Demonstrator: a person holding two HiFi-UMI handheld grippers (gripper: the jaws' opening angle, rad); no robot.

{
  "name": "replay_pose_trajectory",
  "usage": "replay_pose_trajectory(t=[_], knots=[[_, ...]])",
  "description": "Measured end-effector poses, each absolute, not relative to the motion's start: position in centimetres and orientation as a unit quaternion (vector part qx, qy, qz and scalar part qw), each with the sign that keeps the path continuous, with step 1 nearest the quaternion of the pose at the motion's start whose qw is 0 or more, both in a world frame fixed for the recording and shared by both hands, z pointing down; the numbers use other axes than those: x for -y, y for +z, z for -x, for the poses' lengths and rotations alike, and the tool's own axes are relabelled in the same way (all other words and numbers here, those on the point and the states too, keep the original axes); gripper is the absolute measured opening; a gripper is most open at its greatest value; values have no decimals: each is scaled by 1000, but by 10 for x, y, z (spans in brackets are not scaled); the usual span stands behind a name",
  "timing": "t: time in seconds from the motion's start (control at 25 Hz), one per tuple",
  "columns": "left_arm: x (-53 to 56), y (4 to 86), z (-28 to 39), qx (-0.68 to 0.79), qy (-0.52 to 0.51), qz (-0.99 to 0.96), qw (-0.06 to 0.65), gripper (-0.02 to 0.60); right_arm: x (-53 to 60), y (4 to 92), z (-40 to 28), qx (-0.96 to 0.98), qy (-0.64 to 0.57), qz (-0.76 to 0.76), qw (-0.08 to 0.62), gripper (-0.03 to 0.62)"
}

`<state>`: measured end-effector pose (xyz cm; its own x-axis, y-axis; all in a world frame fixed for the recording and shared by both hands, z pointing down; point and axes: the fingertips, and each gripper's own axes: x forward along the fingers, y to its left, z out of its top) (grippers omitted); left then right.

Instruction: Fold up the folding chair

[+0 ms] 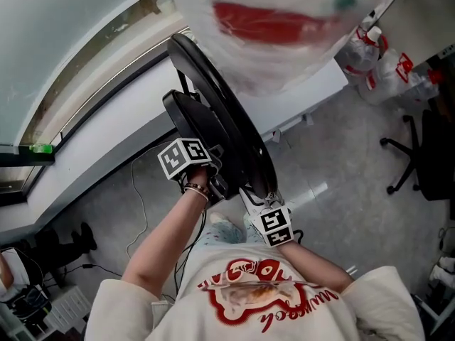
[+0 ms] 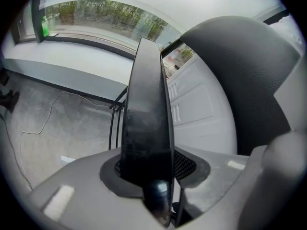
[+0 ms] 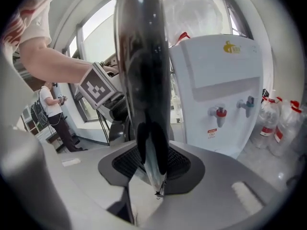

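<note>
Two black round panels of the folding chair [image 1: 220,126] stand close together, tilted and almost edge-on, just in front of the white water dispenser [image 1: 302,84]. Only the head view takes in both tools at once. The left gripper [image 1: 212,176] and the right gripper [image 1: 254,196] both meet the chair on its side away from the dispenser. A dark office chair [image 1: 426,148] stands well to the dispenser's right.

The left gripper view shows what the head view hides. Its jaws are clamped on the thin edge of one panel, which fills the gap between them, with the dispenser's plain side behind. Past that, it alone shows a window [image 2: 105,16] with a green bottle [image 2: 45,27] on the ledge, and a pale cable [image 2: 43,123] lying on the floor.

The right gripper view faces the dispenser's front and its red and blue taps [image 3: 233,108]. Clear bottles [image 3: 280,123] sit at its right, and a person [image 3: 50,109] stands far off to its left. Here the jaws stand slightly apart, the chair's rim between them, with a sliver of light showing beside it.
</note>
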<state>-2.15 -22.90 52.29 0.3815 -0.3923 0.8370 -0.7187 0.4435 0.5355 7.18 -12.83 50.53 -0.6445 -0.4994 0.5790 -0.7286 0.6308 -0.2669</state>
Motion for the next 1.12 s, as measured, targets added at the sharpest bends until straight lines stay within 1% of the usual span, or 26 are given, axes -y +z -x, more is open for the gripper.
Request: replay_pose_trajectory(t=[0.08, 0.24, 0.4, 0.56, 0.6, 0.72, 0.8, 0.88, 0.92, 1.04, 1.12], knots=[[231, 523, 17, 545, 129, -510, 653, 157, 126, 497, -75, 872, 249, -351, 234, 175], [240, 521, 6, 549, 130, -510, 649, 152, 120, 466, -85, 885, 229, -337, 223, 210], [249, 520, -1, 559, 136, -506, 642, 149, 122, 401, -99, 907, 192, -322, 191, 269], [253, 522, -12, 563, 140, -504, 640, 149, 153, 309, -113, 923, 137, -332, 140, 270], [253, 522, -13, 564, 140, -504, 639, 149, 163, 289, -110, 926, 122, -330, 136, 279], [254, 522, -15, 568, 144, -502, 636, 149, 196, 241, -93, 934, 82, -320, 133, 279], [254, 523, -20, 568, 148, -501, 636, 150, 216, 234, -82, 932, 72, -315, 162, 276], [253, 525, -24, 564, 151, -501, 639, 150, 227, 243, -73, 927, 78, -304, 207, 256], [253, 525, -25, 561, 152, -501, 642, 150, 229, 247, -70, 924, 84, -300, 220, 259], [254, 523, -26, 554, 150, -512, 639, 150, 229, 249, -70, 921, 101, -308, 215, 234], [255, 522, -27, 543, 162, -538, 624, 154, 230, 248, -71, 921, 107, -314, 207, 218]])
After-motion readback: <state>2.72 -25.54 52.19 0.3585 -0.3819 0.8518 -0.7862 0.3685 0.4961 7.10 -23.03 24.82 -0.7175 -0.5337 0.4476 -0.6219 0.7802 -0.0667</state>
